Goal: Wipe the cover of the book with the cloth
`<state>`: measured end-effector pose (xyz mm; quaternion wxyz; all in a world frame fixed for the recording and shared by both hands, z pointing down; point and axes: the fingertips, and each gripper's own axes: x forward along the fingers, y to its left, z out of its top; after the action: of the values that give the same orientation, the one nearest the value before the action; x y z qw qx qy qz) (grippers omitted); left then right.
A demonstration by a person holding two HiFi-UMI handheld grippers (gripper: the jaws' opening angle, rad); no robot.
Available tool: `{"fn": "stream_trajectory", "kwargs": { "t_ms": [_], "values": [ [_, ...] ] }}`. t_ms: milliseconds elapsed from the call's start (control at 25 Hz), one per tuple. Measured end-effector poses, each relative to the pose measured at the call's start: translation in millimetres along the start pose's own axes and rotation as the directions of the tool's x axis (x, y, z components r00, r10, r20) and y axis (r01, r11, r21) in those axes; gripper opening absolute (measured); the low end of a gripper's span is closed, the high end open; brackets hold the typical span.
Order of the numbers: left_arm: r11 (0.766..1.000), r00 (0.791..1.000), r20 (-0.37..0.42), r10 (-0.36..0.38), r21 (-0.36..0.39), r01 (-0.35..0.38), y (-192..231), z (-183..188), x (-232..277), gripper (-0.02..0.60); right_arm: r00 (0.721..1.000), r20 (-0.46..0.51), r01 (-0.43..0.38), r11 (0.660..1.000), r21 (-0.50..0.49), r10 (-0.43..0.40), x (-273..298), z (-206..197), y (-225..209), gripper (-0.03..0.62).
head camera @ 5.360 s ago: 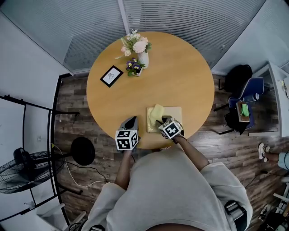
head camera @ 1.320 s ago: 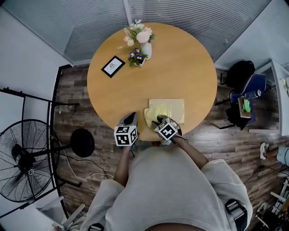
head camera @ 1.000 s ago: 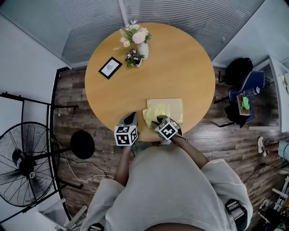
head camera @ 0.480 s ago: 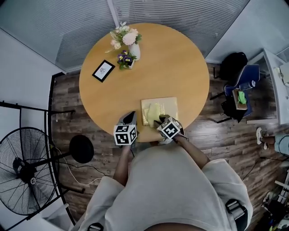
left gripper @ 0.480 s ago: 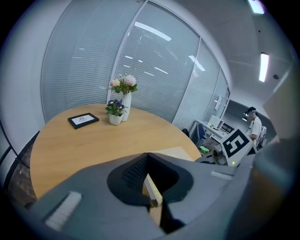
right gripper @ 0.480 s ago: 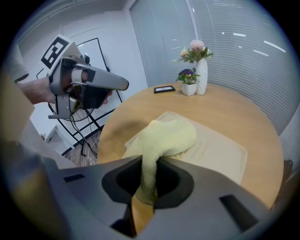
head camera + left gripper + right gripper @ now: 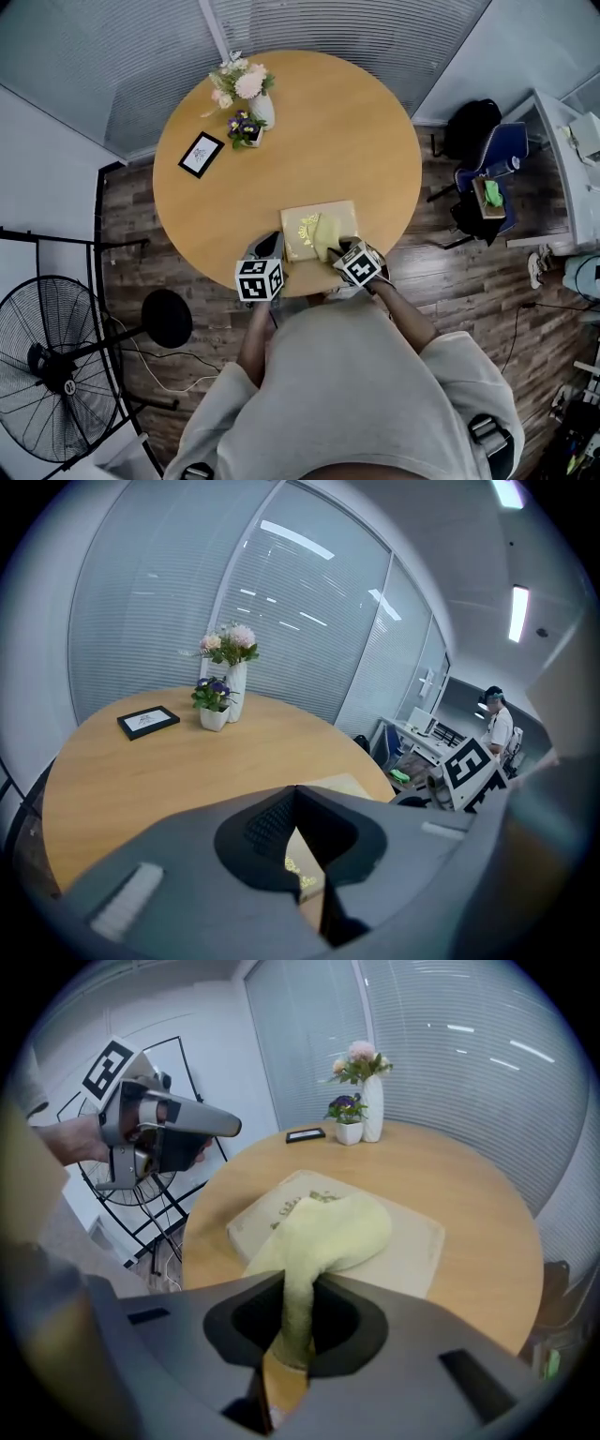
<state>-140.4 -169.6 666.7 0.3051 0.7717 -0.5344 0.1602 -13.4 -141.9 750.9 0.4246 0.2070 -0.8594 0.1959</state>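
A cream book (image 7: 302,228) lies flat on the round wooden table (image 7: 309,131) near its front edge. A pale yellow cloth (image 7: 327,234) is draped on the cover, toward its right half. My right gripper (image 7: 343,253) is shut on the cloth's near end, and the cloth (image 7: 328,1227) spreads forward over the book (image 7: 403,1241) from the right gripper (image 7: 298,1283). My left gripper (image 7: 270,247) hovers just left of the book, shut and holding nothing. In the left gripper view the left gripper (image 7: 296,794) points past the book's corner (image 7: 342,782).
At the table's far left stand a vase of flowers (image 7: 248,89), a small pot of purple flowers (image 7: 242,127) and a black picture frame (image 7: 201,155). On the floor are a black stool (image 7: 167,317), a fan (image 7: 47,375) and a chair with bags (image 7: 483,183).
My right gripper has dragged the cloth from the book's left edge toward the middle and right of the cover. The left gripper has kept its place beside the book.
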Motion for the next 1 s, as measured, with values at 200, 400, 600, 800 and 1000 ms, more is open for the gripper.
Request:
{"fn": "stream_trajectory", "kwargs": {
  "t_ms": [200, 400, 600, 800, 1000],
  "values": [
    [1.0, 1.0, -0.006, -0.017, 0.01, 0.017, -9.2, 0.8, 7.4, 0.006, 0.999, -0.01, 0.033, 0.999, 0.015, -0.033, -13.3, -9.5, -16.2, 0.06],
    [0.999, 0.999, -0.01, -0.034, 0.021, 0.035, -17.4, 3.3, 15.2, 0.006, 0.998, -0.012, 0.058, 0.998, 0.039, -0.058, -22.1, -19.1, -29.5, 0.06],
    [0.998, 0.999, -0.011, -0.05, 0.033, 0.051, -25.7, 6.5, 21.4, 0.006, 0.997, -0.009, 0.08, 0.995, 0.065, -0.08, -28.4, -30.2, -41.4, 0.06],
    [0.997, 0.998, -0.01, -0.065, 0.042, 0.065, -34.9, 11.4, 28.6, 0.006, 0.995, -0.014, 0.102, 0.991, 0.081, -0.102, -37.3, -39.1, -53.0, 0.06],
    [0.996, 0.997, -0.009, -0.072, 0.051, 0.072, -38.2, 14.7, 31.0, 0.006, 0.992, -0.017, 0.124, 0.988, 0.093, -0.123, -43.1, -45.0, -59.5, 0.06]
  ]
}}
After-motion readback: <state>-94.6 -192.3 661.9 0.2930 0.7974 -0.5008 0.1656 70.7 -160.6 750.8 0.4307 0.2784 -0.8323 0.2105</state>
